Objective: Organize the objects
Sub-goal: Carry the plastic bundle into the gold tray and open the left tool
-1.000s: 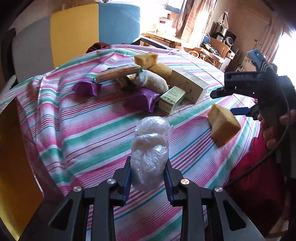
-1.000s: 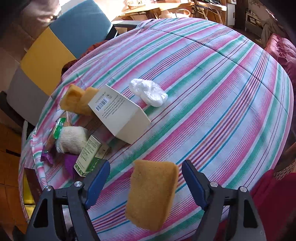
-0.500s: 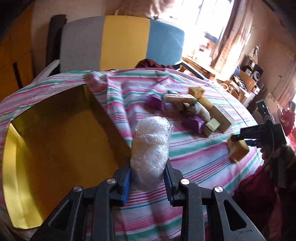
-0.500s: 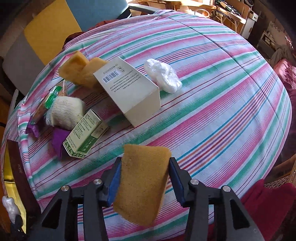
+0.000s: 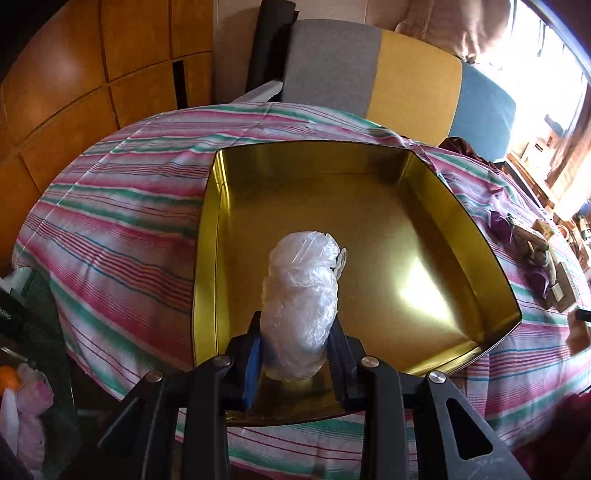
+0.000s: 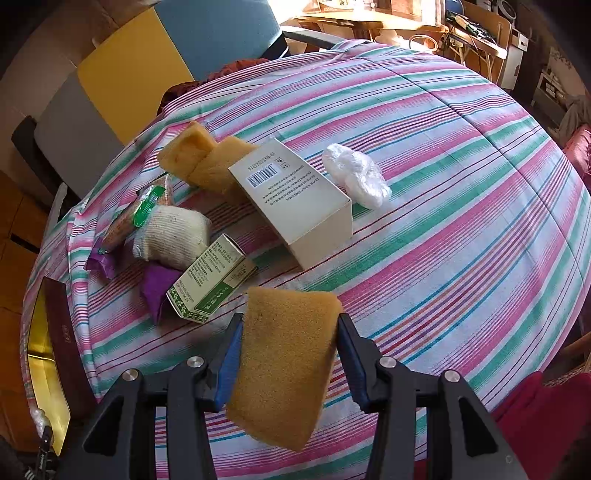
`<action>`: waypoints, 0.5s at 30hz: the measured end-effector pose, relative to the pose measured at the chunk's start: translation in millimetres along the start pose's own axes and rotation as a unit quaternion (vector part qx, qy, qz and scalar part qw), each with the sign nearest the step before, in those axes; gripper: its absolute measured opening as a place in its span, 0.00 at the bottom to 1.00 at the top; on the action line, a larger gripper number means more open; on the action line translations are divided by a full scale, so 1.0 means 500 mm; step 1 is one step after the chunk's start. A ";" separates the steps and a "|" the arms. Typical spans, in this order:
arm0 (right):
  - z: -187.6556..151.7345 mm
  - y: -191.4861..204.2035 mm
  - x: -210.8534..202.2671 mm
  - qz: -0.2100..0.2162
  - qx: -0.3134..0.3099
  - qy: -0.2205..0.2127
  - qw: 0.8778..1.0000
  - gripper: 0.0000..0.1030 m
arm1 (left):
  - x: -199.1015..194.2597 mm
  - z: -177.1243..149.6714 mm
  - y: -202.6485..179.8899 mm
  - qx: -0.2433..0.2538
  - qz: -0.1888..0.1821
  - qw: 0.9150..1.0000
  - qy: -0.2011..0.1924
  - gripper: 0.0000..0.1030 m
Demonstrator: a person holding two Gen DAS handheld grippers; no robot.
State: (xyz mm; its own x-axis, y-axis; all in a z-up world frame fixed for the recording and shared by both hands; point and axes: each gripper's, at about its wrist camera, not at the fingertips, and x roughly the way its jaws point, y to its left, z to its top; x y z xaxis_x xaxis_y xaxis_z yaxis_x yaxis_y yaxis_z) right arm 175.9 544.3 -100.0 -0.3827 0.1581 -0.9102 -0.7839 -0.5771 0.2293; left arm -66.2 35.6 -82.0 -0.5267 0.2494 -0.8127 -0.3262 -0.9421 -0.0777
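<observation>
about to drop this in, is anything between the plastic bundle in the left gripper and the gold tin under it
Nothing visible. The left gripper holds the crumpled plastic bundle over the open gold tin, whose floor looks bare below it, with no lid or other item in between.

Wooden wall panels (image 5: 92, 74), sunlit window (image 5: 546, 74)

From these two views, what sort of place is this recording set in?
Most likely a lived-in home room: a striped tablecloth over the table, a colour-block upholstered chair beside it, and cluttered desks by a sunlit window.
</observation>
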 end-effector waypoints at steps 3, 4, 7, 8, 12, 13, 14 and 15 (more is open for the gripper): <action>0.004 0.000 -0.003 0.001 0.001 -0.002 1.000 0.47 | 0.003 -0.004 0.003 -0.003 0.011 1.000 0.002 0.31; 0.007 0.013 -0.009 0.001 0.002 -0.002 1.000 0.47 | 0.003 -0.005 0.004 -0.004 0.014 1.000 0.003 0.33; 0.006 0.027 0.004 0.002 0.003 -0.005 1.000 0.47 | 0.004 -0.010 0.009 -0.009 0.025 1.000 0.005 0.34; 0.005 0.031 0.007 0.002 0.004 -0.006 1.000 0.47 | 0.002 -0.012 0.010 -0.010 0.030 0.999 0.004 0.37; 0.027 0.057 0.007 0.003 0.004 -0.007 1.000 0.47 | -0.008 -0.018 0.016 -0.015 0.036 0.999 -0.005 0.56; 0.039 0.057 -0.005 0.004 0.004 -0.008 1.000 0.47 | -0.011 -0.018 0.015 -0.013 0.035 0.999 -0.007 0.57; 0.041 0.058 -0.008 0.006 0.004 -0.011 1.000 0.47 | -0.015 -0.021 0.014 -0.011 0.038 0.999 -0.010 0.57; 0.034 0.050 -0.024 0.011 0.004 -0.017 1.000 0.47 | -0.018 -0.020 0.014 -0.010 0.040 0.999 -0.013 0.57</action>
State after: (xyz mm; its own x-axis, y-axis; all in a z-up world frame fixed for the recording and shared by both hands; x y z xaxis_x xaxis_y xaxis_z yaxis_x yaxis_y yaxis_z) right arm 152.3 541.6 -77.5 -0.4157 0.1734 -0.8928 -0.7789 -0.5746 0.2511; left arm -55.9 24.6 -81.1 -0.5702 0.1784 -0.8019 -0.2668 -0.9634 -0.0247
